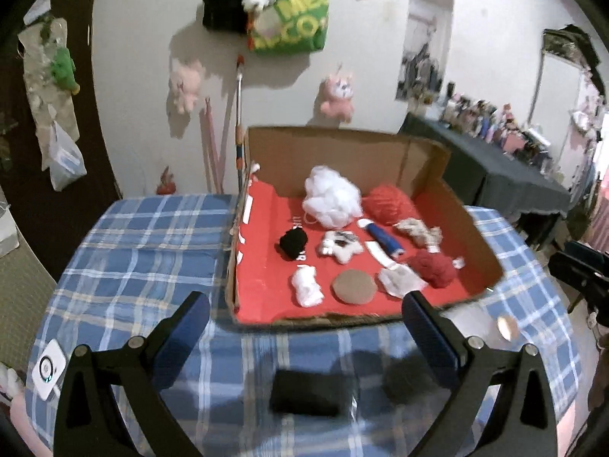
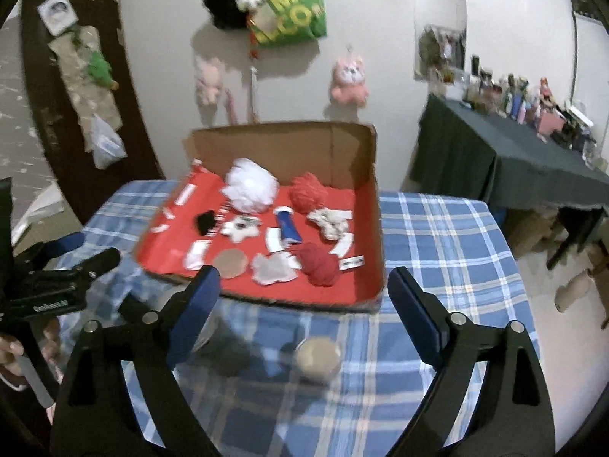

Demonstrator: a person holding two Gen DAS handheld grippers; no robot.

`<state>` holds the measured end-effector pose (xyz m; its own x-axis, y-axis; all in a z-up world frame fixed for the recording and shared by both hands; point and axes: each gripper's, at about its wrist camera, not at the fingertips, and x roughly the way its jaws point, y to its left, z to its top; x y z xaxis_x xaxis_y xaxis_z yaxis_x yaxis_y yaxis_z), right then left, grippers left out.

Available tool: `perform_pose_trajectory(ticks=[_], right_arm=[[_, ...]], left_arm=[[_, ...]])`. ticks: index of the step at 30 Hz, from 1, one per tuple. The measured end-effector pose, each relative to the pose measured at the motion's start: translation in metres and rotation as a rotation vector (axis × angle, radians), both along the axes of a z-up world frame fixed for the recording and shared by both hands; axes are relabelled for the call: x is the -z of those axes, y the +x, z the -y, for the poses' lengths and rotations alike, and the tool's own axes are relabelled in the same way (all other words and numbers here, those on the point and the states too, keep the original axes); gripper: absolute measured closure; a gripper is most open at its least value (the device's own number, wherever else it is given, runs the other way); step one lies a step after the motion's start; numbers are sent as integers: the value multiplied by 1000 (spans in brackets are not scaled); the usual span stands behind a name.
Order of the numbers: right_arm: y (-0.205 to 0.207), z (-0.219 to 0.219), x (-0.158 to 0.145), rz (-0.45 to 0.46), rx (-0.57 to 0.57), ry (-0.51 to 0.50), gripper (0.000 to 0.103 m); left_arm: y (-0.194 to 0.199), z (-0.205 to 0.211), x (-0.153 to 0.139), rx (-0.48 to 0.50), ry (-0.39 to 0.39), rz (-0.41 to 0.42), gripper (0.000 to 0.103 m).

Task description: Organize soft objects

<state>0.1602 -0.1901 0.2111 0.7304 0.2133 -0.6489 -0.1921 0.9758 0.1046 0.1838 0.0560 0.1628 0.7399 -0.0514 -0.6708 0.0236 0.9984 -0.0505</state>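
A cardboard box with a red floor sits on the blue plaid table. It holds several soft objects: a white puff, a red yarn ball, a black pompom, a blue tube, a dark red pompom and a brown round pad. A black sponge lies on the table between my left gripper's open fingers; the left gripper is empty. My right gripper is open and empty above a round tan puff. The box also shows in the right wrist view.
A white device lies at the table's left front corner. Plush toys and a green bag hang on the wall behind. A dark-clothed side table with figurines stands to the right. The left gripper shows at the right view's left edge.
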Motion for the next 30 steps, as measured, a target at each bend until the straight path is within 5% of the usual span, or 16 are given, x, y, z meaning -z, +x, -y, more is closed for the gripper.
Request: perform_pose_trajectory(ticks=[7,12,20,30], right_arm=[[-69,-9,21,77,-4,3,6],[-88,-15,63,48,39,-25,6],[-78,-18,137,-69,81,-55,6],[-68,-18,171,-140,118,-104,6]], left_arm=[[-81,17,-3,66,10,125,0],[-115,30,25,95,-18,119,0],[-115,47,87,110,-13,29,0],[-100,45,132,43,23,-60,0]])
